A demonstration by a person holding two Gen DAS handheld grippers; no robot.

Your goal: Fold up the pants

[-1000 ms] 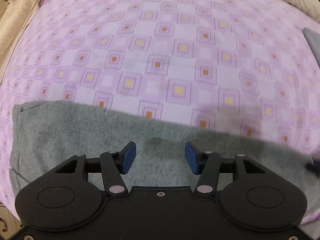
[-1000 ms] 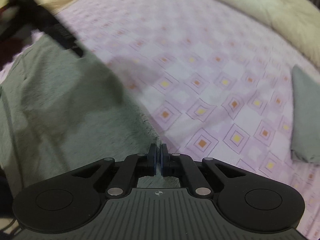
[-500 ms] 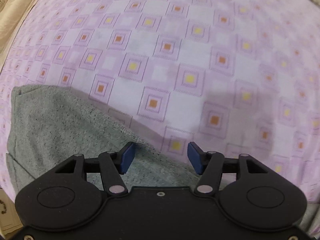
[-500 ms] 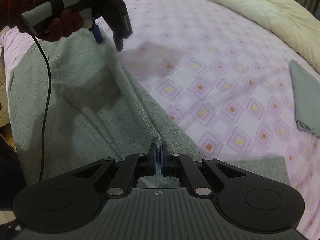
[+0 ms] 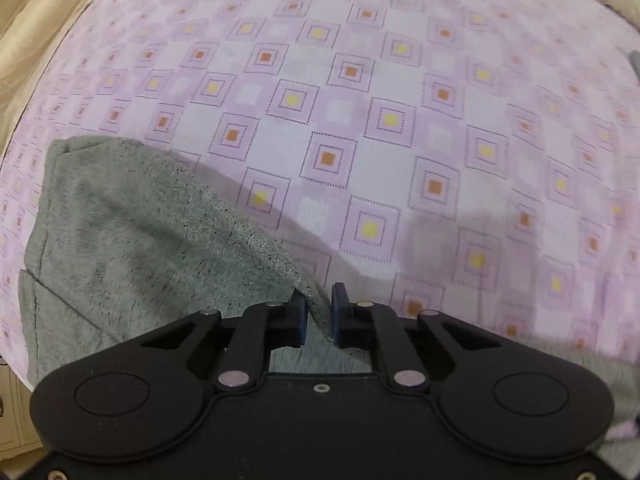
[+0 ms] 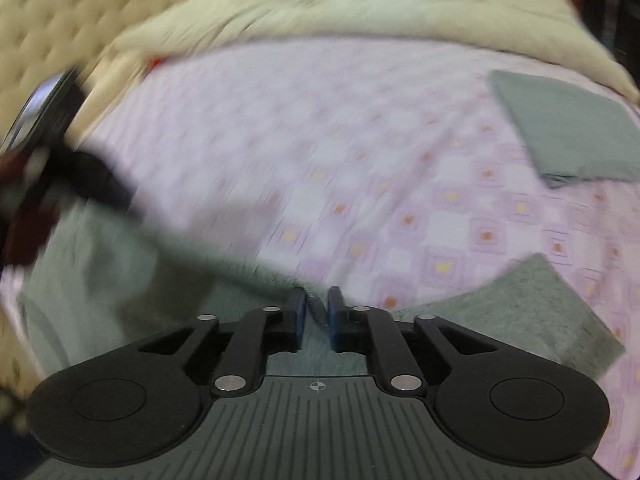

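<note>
I'm pinching the pants (image 5: 152, 248) edge in my left gripper (image 5: 319, 312), jaws just closing narrow on a ridge of grey cloth right at the pads. My right gripper (image 6: 317, 312) is nipping the same edge further along; its jaws have just been opening a little, and a fold is sitting between them, still looking pressed though the blur makes that uncertain. The pants are lying on the near part of the bedsheet (image 5: 400, 140), draping up to both grips. Soft, light fleecy knit, floppy, so I'm judging hems and edges the best holds. Sheet is smooth woven lilac with square motifs. Further off, a folded grey cloth (image 6: 572, 128) and a cream quilt (image 6: 360, 8), puffy.
</note>
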